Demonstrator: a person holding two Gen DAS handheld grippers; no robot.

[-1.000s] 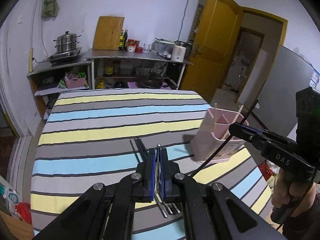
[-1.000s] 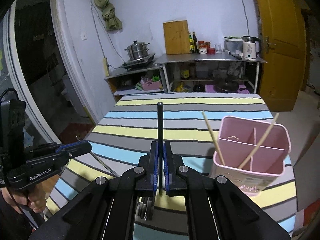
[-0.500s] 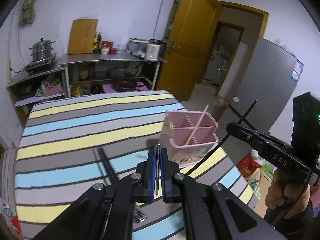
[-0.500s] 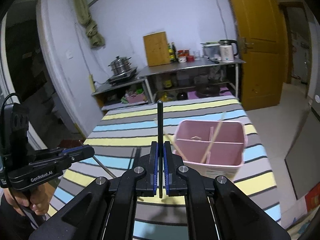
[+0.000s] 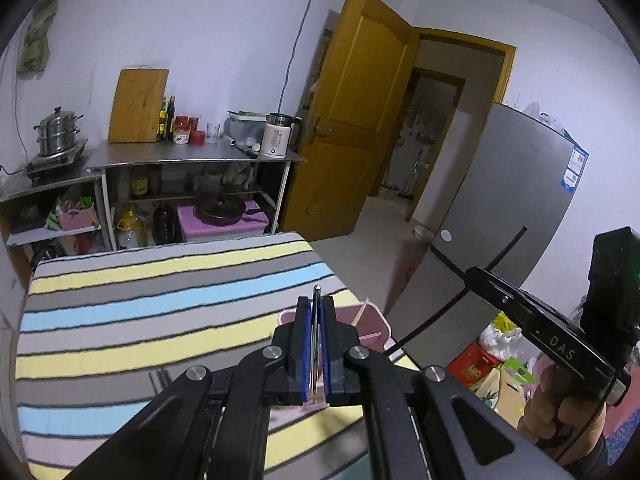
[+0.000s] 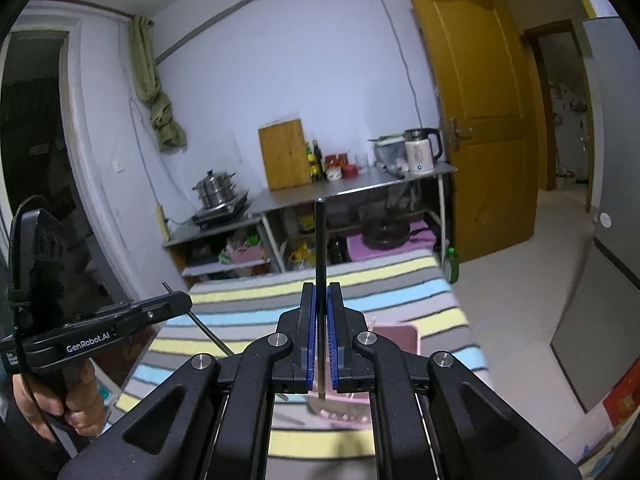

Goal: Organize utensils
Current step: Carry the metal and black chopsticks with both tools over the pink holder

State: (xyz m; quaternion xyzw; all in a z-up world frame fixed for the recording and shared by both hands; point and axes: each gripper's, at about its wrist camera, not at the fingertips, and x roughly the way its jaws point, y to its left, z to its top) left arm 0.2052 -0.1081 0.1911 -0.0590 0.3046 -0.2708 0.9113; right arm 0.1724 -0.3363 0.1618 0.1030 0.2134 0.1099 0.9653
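My left gripper [image 5: 316, 300] is shut on a thin metal chopstick [image 5: 316, 332], which stands up between the blue pads. Just behind and below its jaws sits the pink utensil holder [image 5: 374, 322], mostly hidden, with a wooden chopstick [image 5: 360, 312] in it. My right gripper [image 6: 320, 286] is shut on a black chopstick [image 6: 320, 240] that points upward. The pink holder [image 6: 400, 338] lies partly under its jaws. In the left wrist view the right gripper [image 5: 470, 272] comes in from the right, and the left gripper [image 6: 186, 300] shows in the right wrist view.
The table [image 5: 120, 320] has a striped cloth, with loose dark chopsticks [image 5: 158, 378] near its front. Past its far edge stand metal shelves [image 5: 192, 160] with pots, a cutting board and a kettle. A yellow door [image 5: 360, 120] and a grey fridge [image 5: 500, 208] stand to the right.
Both grippers have risen and moved toward the pink holder, each keeping its chopstick. The holder, earlier ahead and in full view, now sits mostly hidden beneath the jaws.
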